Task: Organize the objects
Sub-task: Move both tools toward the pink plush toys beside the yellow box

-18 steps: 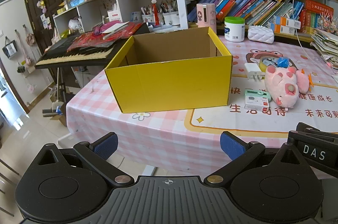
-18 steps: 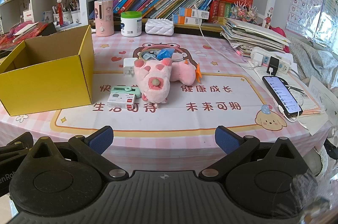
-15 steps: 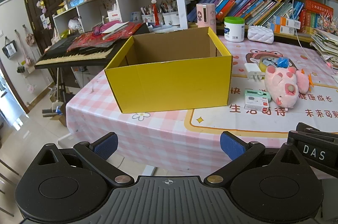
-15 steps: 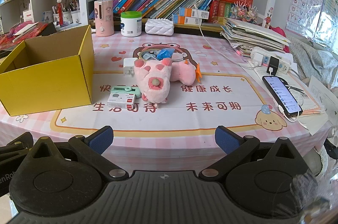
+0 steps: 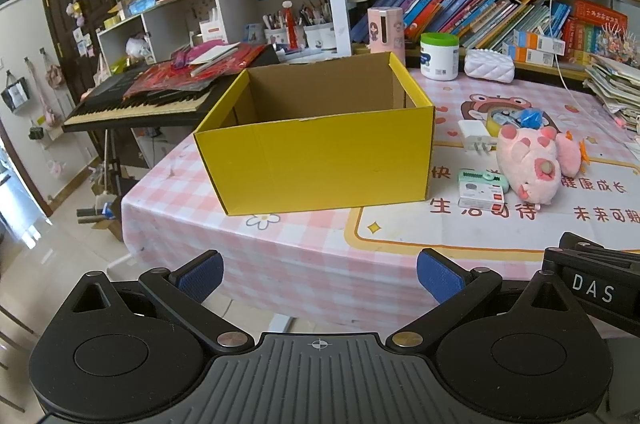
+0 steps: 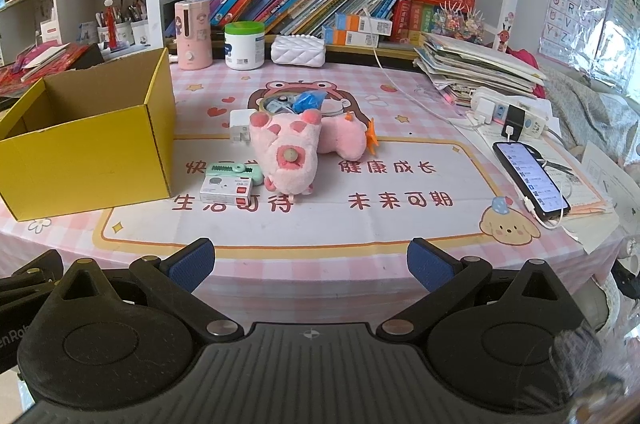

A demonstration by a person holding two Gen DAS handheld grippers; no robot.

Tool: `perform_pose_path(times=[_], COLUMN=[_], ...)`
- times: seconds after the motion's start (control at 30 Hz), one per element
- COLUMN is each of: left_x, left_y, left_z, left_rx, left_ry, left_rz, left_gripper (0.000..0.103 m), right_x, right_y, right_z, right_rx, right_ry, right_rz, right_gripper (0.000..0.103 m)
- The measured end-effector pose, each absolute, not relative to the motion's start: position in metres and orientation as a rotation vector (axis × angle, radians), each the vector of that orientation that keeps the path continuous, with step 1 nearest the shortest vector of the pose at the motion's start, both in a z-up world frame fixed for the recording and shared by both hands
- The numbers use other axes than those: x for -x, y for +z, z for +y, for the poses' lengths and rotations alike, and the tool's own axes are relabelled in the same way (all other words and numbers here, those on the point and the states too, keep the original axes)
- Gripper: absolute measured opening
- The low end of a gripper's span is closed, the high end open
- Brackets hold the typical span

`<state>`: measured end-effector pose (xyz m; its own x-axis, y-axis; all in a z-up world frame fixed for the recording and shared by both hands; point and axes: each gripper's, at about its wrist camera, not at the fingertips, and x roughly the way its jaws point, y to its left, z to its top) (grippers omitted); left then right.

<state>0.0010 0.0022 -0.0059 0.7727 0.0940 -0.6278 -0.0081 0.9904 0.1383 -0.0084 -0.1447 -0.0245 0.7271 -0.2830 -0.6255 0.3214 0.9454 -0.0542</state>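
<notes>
One pink plush toy [image 6: 289, 155] beside open-topped yellow box [image 6: 86, 159]

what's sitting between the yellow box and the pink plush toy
In the right wrist view, a small white carton with a mint green gadget just behind it lies between the yellow box and the pink plush toy, close against the toy.

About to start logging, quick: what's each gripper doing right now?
Left gripper: jaws open, holding nothing.
Right gripper: jaws open, holding nothing.
</notes>
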Motion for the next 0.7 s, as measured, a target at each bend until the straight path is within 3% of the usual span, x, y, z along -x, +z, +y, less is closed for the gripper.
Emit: perform_pose_path(times=[0.7], left_x=[-0.0003], left_y=[-0.0095], left_z=[-0.0001], left_rx=[-0.127], left_ry=[0.051], left_rz=[0.693], left_gripper=[0.103], right_x=[0.0093], right_y=[-0.0245], right_z=[-0.1456], right_rx=[-0.059], right_ry=[-0.334], right_rz=[0.682], right_gripper=[0.103])
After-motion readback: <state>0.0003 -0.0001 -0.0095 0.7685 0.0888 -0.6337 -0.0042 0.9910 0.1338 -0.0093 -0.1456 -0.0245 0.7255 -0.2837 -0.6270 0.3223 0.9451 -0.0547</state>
